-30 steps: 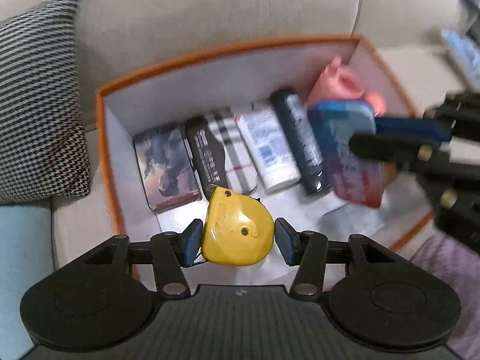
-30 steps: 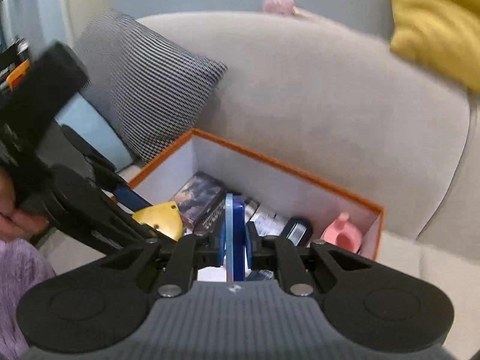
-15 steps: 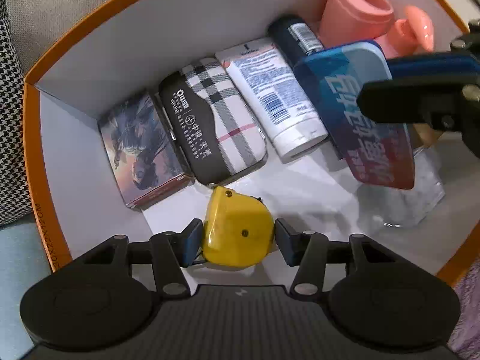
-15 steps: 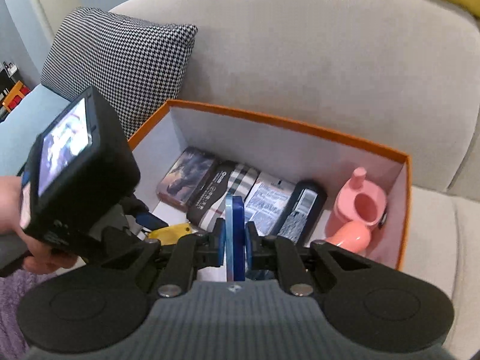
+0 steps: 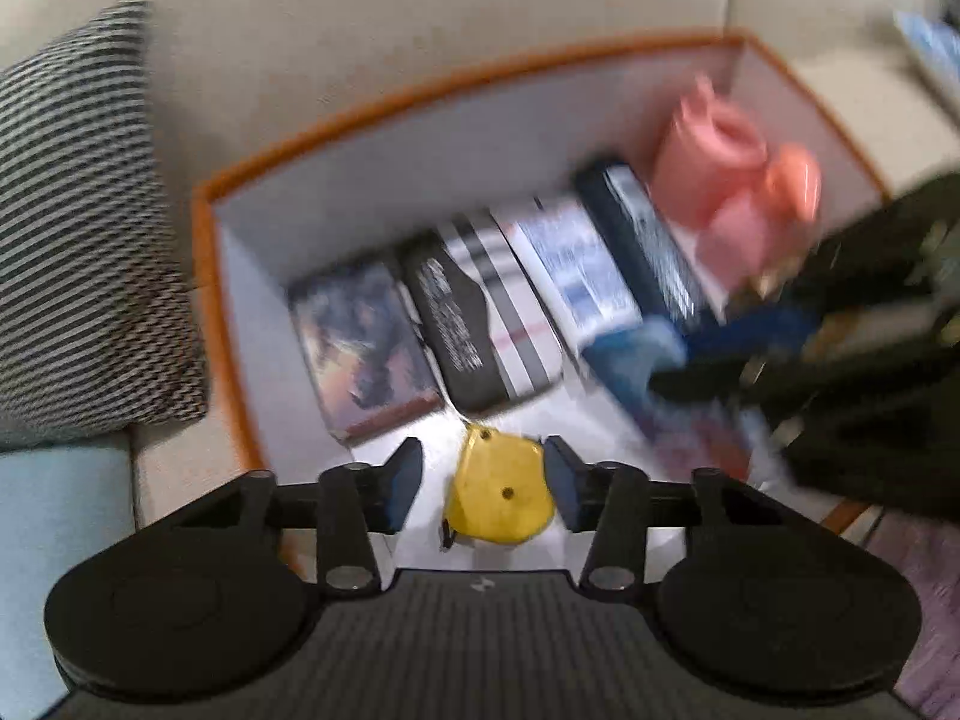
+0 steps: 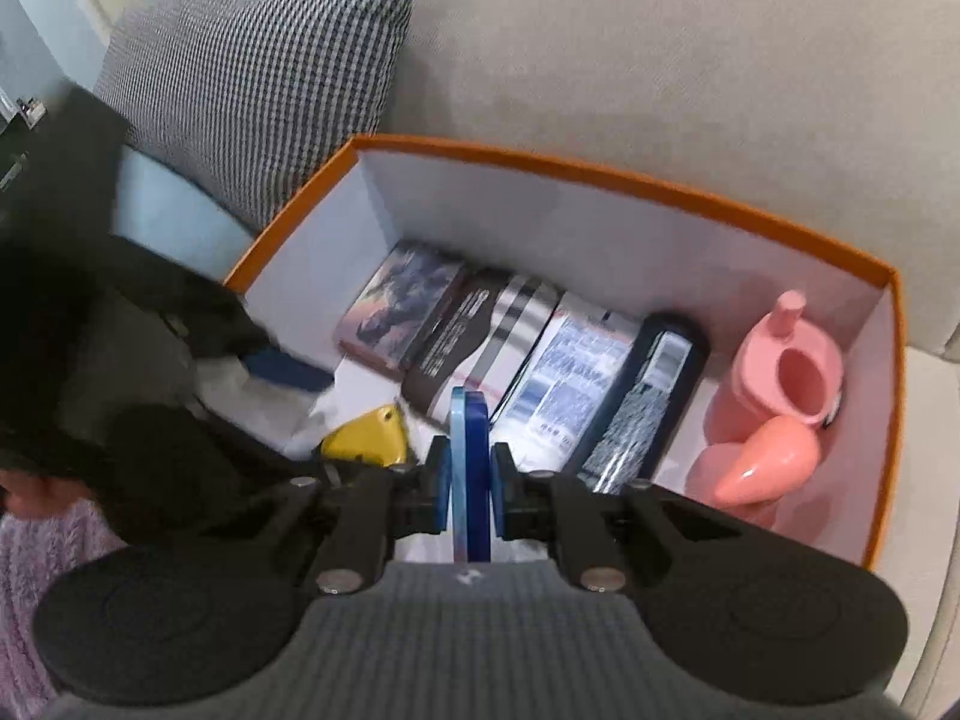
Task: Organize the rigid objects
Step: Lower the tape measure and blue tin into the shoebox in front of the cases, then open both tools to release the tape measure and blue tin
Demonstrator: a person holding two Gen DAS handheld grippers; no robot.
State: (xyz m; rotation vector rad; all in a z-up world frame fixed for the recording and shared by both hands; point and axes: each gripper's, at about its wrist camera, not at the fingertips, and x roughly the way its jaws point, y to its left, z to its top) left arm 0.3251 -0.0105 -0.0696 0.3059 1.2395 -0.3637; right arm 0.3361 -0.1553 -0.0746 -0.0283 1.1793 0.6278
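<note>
On beige sofa (image 6: 630,48) | orange-rimmed box (image 6: 660,183) | houndstooth cushion (image 6: 258,72) beside it

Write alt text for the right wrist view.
The right gripper clamps a thin blue tin edge-on over an orange-rimmed box on a grey sofa. Inside lie a row of flat packs, a pink watering can and a yellow tape measure.
</note>
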